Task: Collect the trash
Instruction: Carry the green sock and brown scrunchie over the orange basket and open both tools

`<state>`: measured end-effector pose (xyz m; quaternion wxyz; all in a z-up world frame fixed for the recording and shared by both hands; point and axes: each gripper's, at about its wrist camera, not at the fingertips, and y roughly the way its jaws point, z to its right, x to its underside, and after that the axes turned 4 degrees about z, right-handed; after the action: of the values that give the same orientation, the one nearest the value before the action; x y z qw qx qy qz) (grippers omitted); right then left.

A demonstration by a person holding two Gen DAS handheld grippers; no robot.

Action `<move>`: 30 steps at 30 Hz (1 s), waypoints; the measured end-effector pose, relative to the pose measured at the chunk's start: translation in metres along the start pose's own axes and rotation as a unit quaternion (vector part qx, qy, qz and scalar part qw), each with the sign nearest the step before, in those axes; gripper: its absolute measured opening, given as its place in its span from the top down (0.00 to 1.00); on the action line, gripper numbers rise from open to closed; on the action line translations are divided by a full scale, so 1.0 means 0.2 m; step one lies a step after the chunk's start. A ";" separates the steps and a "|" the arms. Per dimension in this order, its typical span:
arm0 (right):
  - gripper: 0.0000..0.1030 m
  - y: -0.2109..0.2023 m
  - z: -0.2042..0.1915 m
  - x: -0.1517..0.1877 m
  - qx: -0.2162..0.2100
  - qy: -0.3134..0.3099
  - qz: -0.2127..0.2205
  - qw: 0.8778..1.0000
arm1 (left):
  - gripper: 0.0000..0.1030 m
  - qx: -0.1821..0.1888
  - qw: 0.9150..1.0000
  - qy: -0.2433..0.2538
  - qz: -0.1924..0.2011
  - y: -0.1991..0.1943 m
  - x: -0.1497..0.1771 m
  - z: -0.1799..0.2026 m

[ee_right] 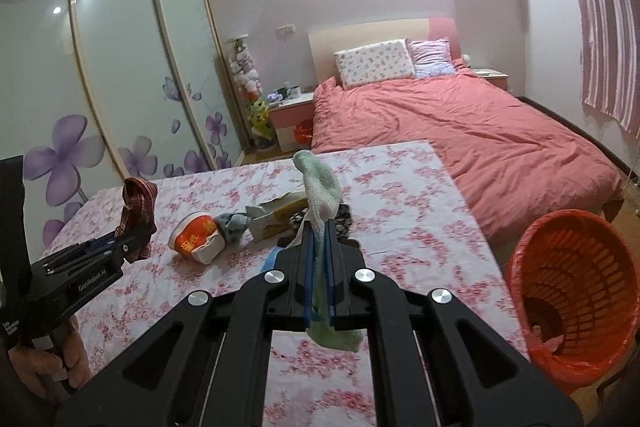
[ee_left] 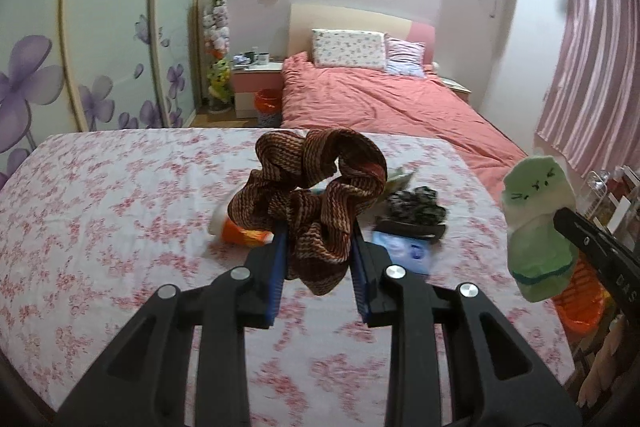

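Observation:
My left gripper [ee_left: 318,247] is shut on a brown striped scrunchie [ee_left: 316,187] and holds it above the flowered table [ee_left: 100,211]. It also shows in the right wrist view [ee_right: 138,211]. My right gripper [ee_right: 319,227] is shut on a green sock [ee_right: 320,187], lifted above the table; the sock also shows in the left wrist view [ee_left: 536,223]. An orange trash basket [ee_right: 576,287] stands beside the table's right edge. On the table lie an orange-and-white cup [ee_right: 196,237], a grey crumpled piece [ee_right: 234,223], a torn paper box [ee_right: 276,213] and a blue packet [ee_left: 404,251].
A dark patterned item [ee_left: 416,211] lies on the table. A bed with a pink cover [ee_right: 460,135] stands behind the table. A wardrobe with flower-printed doors [ee_right: 120,67] is on the left. A second orange bin [ee_left: 267,103] stands by the nightstand.

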<state>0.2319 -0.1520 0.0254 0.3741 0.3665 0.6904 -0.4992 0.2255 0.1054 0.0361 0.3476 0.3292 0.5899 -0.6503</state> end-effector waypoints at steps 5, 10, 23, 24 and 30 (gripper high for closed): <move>0.95 -0.07 0.08 -0.01 0.013 0.009 0.011 1.000 | 0.72 0.019 1.000 0.015 0.001 -0.02 0.01 0.13; 0.95 -0.12 0.17 -0.01 0.027 0.021 0.020 0.999 | 0.72 0.033 0.999 0.029 -0.001 -0.03 0.02 0.24; 0.95 -0.28 0.39 -0.01 0.072 0.043 0.056 0.995 | 0.72 0.100 0.993 0.054 -0.008 -0.06 0.05 0.57; 0.95 -0.30 0.42 -0.01 0.076 0.044 0.060 0.994 | 0.72 0.108 0.993 0.056 -0.008 -0.06 0.05 0.60; 0.95 -0.37 0.61 -0.04 0.112 0.060 0.079 0.989 | 0.72 0.174 0.982 0.074 -0.018 -0.04 0.07 0.88</move>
<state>0.1887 -0.2882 0.0352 0.3266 0.4888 0.6202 -0.5193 0.2082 -0.0710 0.0438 0.2289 0.4213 0.4978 -0.7227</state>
